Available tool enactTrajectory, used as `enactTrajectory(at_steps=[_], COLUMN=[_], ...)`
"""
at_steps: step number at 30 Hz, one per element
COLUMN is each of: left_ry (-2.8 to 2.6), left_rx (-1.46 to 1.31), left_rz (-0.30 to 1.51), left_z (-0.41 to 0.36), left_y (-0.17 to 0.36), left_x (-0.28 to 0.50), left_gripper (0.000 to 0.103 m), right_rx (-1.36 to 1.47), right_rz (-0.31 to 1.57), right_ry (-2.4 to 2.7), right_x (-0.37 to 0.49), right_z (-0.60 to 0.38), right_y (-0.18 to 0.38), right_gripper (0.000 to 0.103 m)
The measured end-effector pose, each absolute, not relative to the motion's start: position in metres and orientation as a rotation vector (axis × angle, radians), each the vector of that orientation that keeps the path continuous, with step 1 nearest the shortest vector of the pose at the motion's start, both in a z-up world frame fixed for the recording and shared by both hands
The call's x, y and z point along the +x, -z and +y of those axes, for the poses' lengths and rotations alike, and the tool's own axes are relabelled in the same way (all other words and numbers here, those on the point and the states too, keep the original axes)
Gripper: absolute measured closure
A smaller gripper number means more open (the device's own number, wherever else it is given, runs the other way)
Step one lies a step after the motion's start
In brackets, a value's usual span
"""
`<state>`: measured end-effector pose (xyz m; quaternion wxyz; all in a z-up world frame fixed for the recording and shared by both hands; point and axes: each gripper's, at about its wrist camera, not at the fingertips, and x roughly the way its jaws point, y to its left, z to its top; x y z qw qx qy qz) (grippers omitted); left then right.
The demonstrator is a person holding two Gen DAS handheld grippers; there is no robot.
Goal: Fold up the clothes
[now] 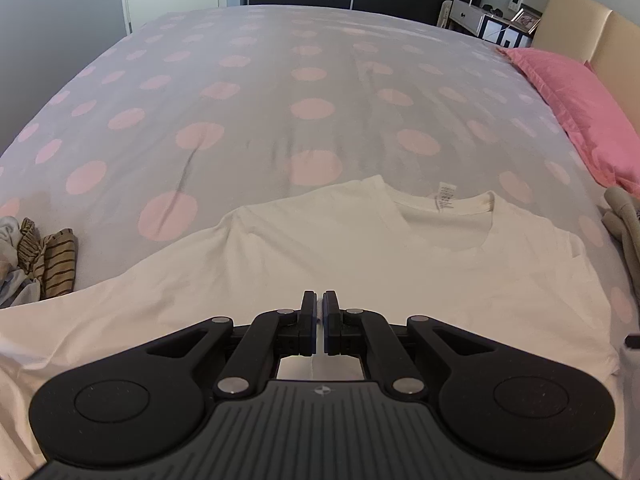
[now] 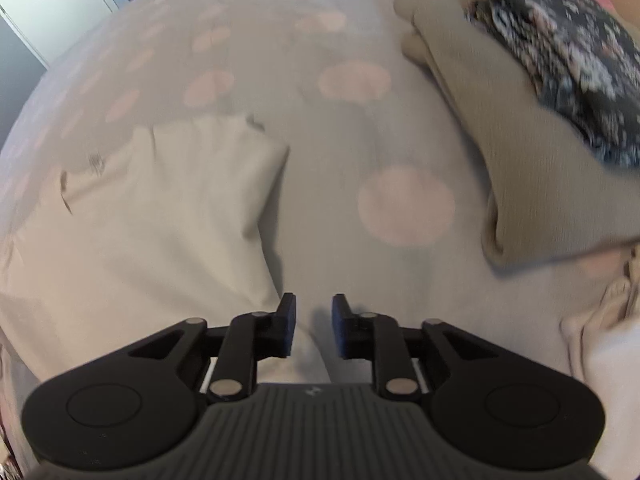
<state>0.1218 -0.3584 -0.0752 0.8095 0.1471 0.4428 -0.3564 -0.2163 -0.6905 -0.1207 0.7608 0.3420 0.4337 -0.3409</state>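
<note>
A white T-shirt (image 1: 360, 256) lies flat on the bed, collar and label away from me. My left gripper (image 1: 319, 300) is shut on a fold of the shirt's fabric near its lower middle. In the right wrist view the shirt (image 2: 160, 216) lies to the left, its sleeve pointing up and right. My right gripper (image 2: 314, 312) is open and empty, just right of the shirt's edge, over the bedspread.
The bedspread (image 1: 280, 100) is grey with pink dots. A striped garment pile (image 1: 44, 260) lies at the left. A pink pillow (image 1: 580, 104) lies at the right. Folded beige (image 2: 520, 160) and dark floral (image 2: 568, 60) clothes sit to the right.
</note>
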Motion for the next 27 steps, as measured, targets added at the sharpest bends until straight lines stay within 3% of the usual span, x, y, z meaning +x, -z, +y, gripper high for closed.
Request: enactTrajectory(at_steps=[6,16,17,19,27], left_ry=[0.743,0.746,0.747,0.75,0.721], left_rx=[0.35,0.363,0.364,0.366,0.33], left_rz=[0.974,0.993,0.994,0.991,0.93], left_z=[-0.357,-0.358,-0.359,-0.359,-0.361], left_y=[0.09,0.1,0.101,0.101,0.096], left_x=[0.127,0.133,0.133,0.133,0.139], left_gripper=[0.102,0.102,0.102,0.102,0.102], right_rx=[0.817,1.105,1.117,1.058,0.812], right_rz=[0.823,0.725,0.721,0.736,0.682], right_ry=[0.725,0.688,0.673,0.68,0.843], right_x=[-0.189,-0.166,-0.163,-0.154,-0.161], right_z=[-0.736,-0.781,-0.781,-0.778,-0.784], right_y=[0.112,0.166,0.17,0.166,0.131], right_gripper=[0.076,0.07,0.072,0.1,0.101])
